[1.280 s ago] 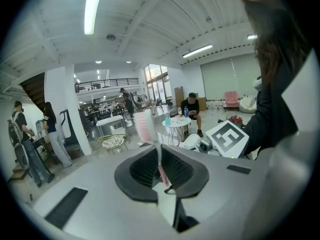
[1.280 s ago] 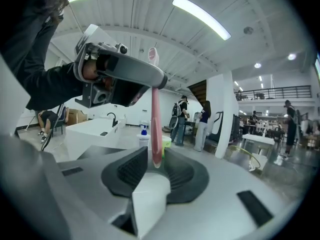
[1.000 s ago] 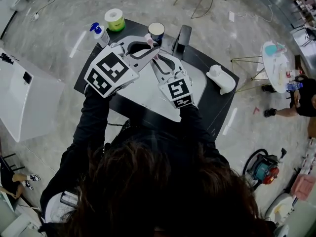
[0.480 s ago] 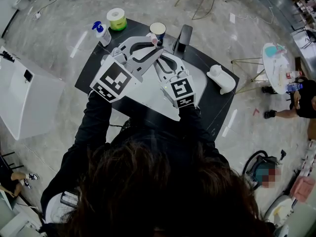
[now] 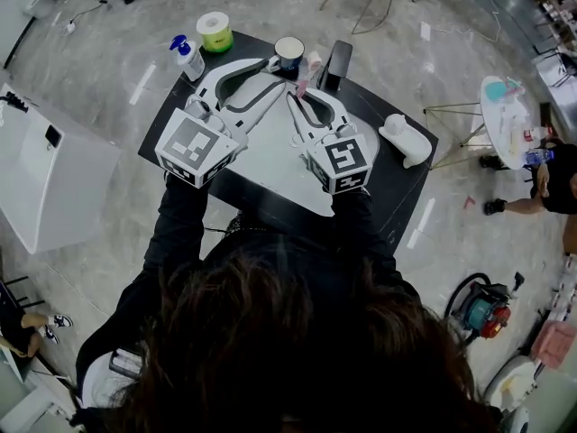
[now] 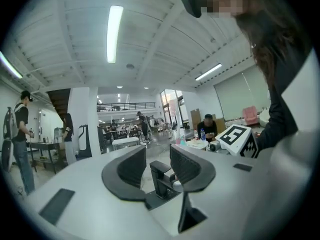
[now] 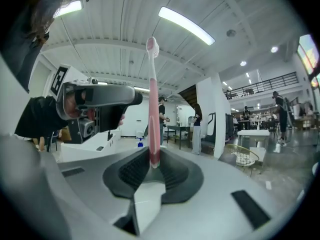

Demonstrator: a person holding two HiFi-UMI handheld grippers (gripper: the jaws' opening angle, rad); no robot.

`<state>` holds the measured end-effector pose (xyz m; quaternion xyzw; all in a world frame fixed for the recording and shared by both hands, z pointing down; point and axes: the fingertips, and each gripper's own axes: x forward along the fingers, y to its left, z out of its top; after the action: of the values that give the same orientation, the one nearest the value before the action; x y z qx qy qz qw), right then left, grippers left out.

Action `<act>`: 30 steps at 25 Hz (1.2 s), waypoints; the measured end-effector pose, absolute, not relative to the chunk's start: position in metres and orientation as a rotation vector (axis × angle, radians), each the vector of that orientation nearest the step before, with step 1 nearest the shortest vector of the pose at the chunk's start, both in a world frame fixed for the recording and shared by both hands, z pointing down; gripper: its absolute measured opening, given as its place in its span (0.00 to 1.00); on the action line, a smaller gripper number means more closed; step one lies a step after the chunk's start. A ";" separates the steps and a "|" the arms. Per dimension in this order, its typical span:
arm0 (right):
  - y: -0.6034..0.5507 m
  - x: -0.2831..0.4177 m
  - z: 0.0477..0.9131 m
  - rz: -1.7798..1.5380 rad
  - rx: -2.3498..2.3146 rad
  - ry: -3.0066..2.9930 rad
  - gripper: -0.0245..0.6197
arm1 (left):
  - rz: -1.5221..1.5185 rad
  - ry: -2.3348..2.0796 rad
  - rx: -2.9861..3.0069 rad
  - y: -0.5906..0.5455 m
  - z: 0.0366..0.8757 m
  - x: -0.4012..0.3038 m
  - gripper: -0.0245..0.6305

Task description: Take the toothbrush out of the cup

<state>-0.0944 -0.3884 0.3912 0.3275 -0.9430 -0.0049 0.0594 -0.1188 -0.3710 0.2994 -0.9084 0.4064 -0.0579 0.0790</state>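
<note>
Risk of losing the pink toothbrush [image 7: 152, 99], pinched upright by its bottom end in the right tool [image 7: 152, 160], clear of the cup [image 5: 288, 54], just beside it; could swivel or drop on a jolt; no backup from the left tool [image 6: 157, 155], just opened wide, empty.

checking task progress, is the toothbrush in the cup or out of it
Out. The toothbrush stands upright, bristles up, clamped in the right hand-held gripper; the head view shows it beside the cup, not in it.
</note>
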 end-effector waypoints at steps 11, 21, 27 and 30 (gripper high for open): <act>-0.389 -0.076 0.377 0.014 1.047 -2.855 0.14 | -0.053 1.320 -2.800 -0.368 0.321 -0.130 0.25; -0.386 -0.073 0.375 0.026 1.061 -2.847 0.14 | -0.060 1.392 -2.789 -0.367 0.341 -0.139 0.17; -0.386 -0.071 0.372 0.030 1.076 -2.838 0.14 | -0.043 1.488 -2.751 -0.371 0.353 -0.152 0.05; -0.384 -0.070 0.371 0.029 1.085 -2.828 0.14 | -0.061 1.571 -2.719 -0.374 0.359 -0.160 0.05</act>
<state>-0.0700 -0.3844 0.3708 0.3576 -0.9321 0.0094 0.0559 -0.1596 -0.3741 0.3586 -0.8658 0.5001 -0.0193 0.0004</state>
